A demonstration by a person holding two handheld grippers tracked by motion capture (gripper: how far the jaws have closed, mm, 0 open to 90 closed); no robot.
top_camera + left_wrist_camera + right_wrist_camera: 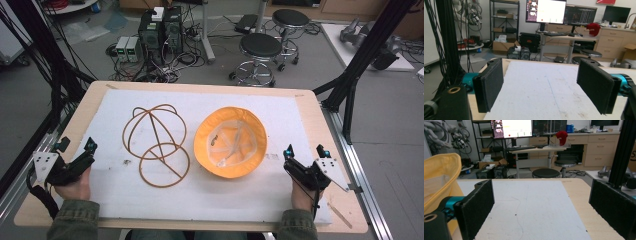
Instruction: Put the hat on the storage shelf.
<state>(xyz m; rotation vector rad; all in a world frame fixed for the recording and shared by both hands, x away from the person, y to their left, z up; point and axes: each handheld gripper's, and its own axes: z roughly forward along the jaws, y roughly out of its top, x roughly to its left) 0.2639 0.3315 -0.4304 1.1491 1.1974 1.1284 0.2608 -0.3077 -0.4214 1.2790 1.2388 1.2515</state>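
Observation:
An orange bucket hat [230,141] lies upside down on the white mat [200,190], its pale lining facing up. To its left sits a brown wire hat frame [157,144] made of rings and arcs. My left gripper [77,146] rests at the table's left edge, open, with nothing between its jaws [544,87]. At the right edge my right gripper [304,150] stands open and empty too [541,207]. The hat's yellow brim [439,177] shows at the left of the right gripper view.
The wooden table [310,115] carries the mat. Beyond its far edge stand two black stools [260,50], computer towers [160,30] and cables on the floor. Black frame posts [370,45] rise at the right, with more at the left.

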